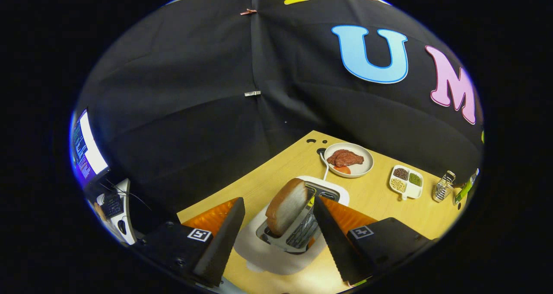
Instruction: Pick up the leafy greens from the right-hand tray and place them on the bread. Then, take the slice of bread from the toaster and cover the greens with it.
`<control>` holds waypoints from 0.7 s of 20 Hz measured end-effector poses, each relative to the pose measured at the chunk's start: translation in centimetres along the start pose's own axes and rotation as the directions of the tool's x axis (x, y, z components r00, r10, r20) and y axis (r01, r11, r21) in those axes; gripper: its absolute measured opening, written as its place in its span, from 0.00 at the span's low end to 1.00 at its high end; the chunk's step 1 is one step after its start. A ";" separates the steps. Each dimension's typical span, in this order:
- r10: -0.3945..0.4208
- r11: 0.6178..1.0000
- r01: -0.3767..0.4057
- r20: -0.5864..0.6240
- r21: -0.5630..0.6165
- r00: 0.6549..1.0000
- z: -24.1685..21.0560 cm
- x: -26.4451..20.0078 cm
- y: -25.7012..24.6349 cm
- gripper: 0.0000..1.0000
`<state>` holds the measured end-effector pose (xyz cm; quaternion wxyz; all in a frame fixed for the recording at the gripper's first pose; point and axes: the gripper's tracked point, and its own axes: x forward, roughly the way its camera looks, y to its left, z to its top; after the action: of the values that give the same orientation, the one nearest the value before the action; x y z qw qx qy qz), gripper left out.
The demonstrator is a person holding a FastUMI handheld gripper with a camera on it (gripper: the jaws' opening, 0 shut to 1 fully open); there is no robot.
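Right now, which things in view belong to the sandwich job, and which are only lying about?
For the job:
gripper, fingers open on either side of the bread
bread slice, standing in the toaster
toaster

Lying about:
plate of meat
divided dish of beans
small metal rack

The gripper [276, 209] was held open above a white toaster [302, 225] on the wooden table [380, 199], a slice of bread [286, 206] standing in its slot between the spread fingers, untouched. Beyond were seen a plate of meat [348, 159] and a divided dish of beans [406, 181].
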<state>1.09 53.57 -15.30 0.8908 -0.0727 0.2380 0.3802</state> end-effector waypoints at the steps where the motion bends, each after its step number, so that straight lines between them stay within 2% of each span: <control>1: -0.004 1.000 0.004 -0.008 0.006 1.000 -0.2 0.8 0.0 0.99; 9: -0.061 0.997 0.065 -0.075 0.046 0.995 -2.4 5.4 -1.1 0.99; 10: -0.063 0.997 0.067 -0.077 0.049 0.995 -2.4 5.6 -1.2 0.95; 13: -0.070 0.997 0.073 -0.073 0.034 0.995 -2.4 5.6 -1.1 0.73; 14: -0.078 0.996 0.080 -0.075 0.025 0.994 -2.5 5.4 -1.1 0.63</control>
<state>4.22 55.48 -20.18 0.8966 -0.0834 0.2729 0.3385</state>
